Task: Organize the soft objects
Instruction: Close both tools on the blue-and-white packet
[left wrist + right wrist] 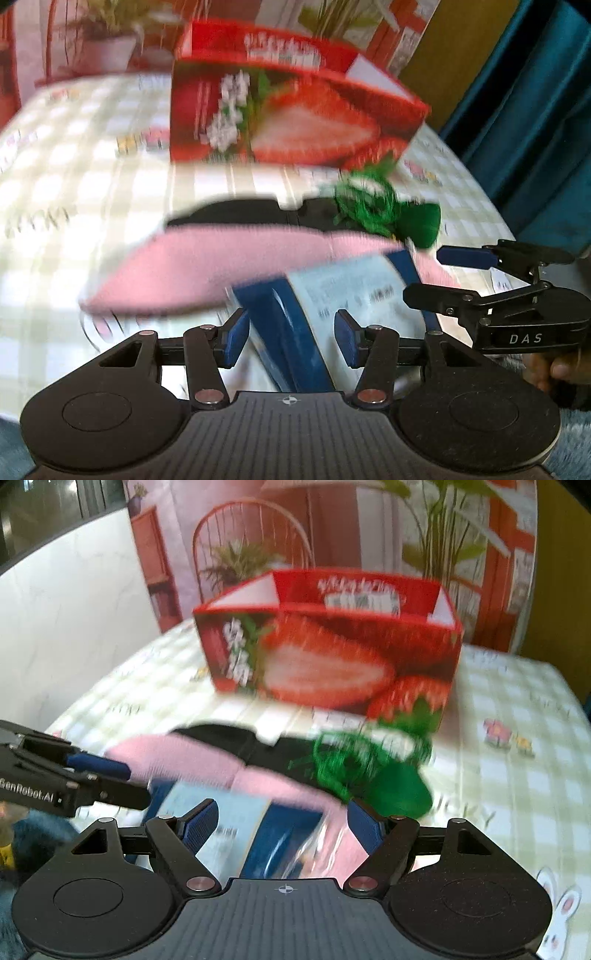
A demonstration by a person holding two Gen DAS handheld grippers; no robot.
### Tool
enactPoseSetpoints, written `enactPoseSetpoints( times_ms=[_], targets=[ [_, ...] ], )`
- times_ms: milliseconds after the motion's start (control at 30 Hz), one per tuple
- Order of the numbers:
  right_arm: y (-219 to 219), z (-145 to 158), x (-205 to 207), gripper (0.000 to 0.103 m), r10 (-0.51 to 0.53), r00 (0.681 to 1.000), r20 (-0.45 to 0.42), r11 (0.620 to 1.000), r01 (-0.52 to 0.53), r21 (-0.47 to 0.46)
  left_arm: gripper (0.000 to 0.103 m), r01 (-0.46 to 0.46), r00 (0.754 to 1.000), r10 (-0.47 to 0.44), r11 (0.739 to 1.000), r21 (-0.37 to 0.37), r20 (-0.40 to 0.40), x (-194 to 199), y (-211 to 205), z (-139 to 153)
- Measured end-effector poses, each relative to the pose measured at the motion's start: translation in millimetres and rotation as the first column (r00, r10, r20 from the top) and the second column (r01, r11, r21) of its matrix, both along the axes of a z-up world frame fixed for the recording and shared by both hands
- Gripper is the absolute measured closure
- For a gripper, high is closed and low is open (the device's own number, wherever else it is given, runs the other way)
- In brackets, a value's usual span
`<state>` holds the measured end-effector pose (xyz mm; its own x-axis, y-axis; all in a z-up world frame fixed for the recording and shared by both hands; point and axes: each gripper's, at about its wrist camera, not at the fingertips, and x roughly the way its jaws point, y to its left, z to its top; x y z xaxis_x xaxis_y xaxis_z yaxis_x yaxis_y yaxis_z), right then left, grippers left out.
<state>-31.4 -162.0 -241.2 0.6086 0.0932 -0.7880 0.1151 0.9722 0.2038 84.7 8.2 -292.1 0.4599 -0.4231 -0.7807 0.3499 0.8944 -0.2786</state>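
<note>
Checked tablecloth [517, 686] under a red strawberry-print box [332, 646], open-topped at upper centre. At centre frame: pink cloth [207, 266], black fabric [236, 214], green ribbon tangle [365, 768], blue-and-white plastic packet [332, 291] nearest the lens. Left gripper [291, 341] low over the packet, fingers parted, pads clear of it; right gripper [284, 829] likewise unclenched, gripping nothing. Approach step, apparently. Next: settling onto one soft item, closing, then carrying to the box.
</note>
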Motion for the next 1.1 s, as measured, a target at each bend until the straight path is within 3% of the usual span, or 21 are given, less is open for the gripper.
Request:
enactPoseSetpoints(
  times_ms=[100,233,367,467,633,933,1100],
  targets=[
    [5,-7,-7,0.029,0.021,0.999,-0.033,1.000,-0.020,0.017,0.050,0.011,0.998,-0.010,1.000,0.005,-0.055,-4,-1,-13],
    [9,-10,-9,0.031,0.057,0.997,-0.060,0.998,-0.055,0.039,0.050,0.021,0.998,-0.022,1.000,-0.008,-0.066,-1,-1,-19],
    [12,-17,-5,0.051,0.100,0.991,-0.089,0.992,-0.092,0.083,0.054,0.033,0.994,-0.037,0.999,-0.040,-0.105,2,-4,-26],
    [14,-21,-3,0.055,0.112,0.989,-0.092,0.991,-0.104,0.088,0.060,0.027,0.994,-0.033,0.998,-0.059,-0.104,2,-6,-30],
    [9,-24,0,0.057,0.107,0.990,-0.087,0.989,-0.097,0.110,0.061,0.030,0.994,-0.035,0.998,-0.050,-0.099,12,-10,-30],
    [1,-30,33,0.058,0.118,0.990,-0.074,0.991,-0.113,0.068,0.061,0.002,0.997,-0.003,1.000,-0.007,-0.078,65,-16,-21],
    [-11,-38,54,0.058,0.100,0.993,-0.063,0.993,-0.096,0.068,0.061,-0.025,0.999,0.024,0.999,-0.032,-0.035,69,-17,-25]
  ],
)
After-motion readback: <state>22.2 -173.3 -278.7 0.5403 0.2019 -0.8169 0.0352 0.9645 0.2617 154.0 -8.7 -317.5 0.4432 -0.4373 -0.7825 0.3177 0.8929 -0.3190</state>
